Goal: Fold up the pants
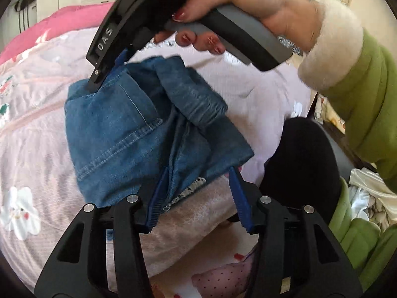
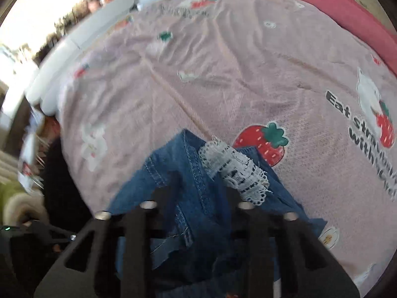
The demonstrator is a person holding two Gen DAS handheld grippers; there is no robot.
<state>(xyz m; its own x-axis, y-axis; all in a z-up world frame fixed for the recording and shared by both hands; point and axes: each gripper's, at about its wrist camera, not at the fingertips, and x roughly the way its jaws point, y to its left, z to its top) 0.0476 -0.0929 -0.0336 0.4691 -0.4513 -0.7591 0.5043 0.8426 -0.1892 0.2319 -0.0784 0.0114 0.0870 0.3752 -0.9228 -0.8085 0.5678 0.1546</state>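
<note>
Blue denim pants (image 1: 119, 134) lie bunched on a pink printed bedspread (image 1: 37, 149). In the left wrist view my left gripper (image 1: 198, 186) stands open at the bottom. Its blue pads (image 1: 156, 198) flank the near hem, where white lace trim (image 1: 196, 182) shows, and do not clearly press on it. A hand holds my right gripper (image 1: 106, 79) above the far edge of the pants, with its fingers sunk into the denim. In the blurred right wrist view my right gripper (image 2: 202, 186) is shut on a fold of the pants (image 2: 193, 173), next to the lace (image 2: 233, 171).
A bright pink quilt (image 1: 64, 22) lies along the far side of the bed. A green sleeve with a cream cuff (image 1: 332, 57) reaches in from the right. Beside the bed are a dark round shape (image 1: 297, 159) and loose white cloth (image 1: 364, 193). A strawberry print (image 2: 260, 144) marks the bedspread.
</note>
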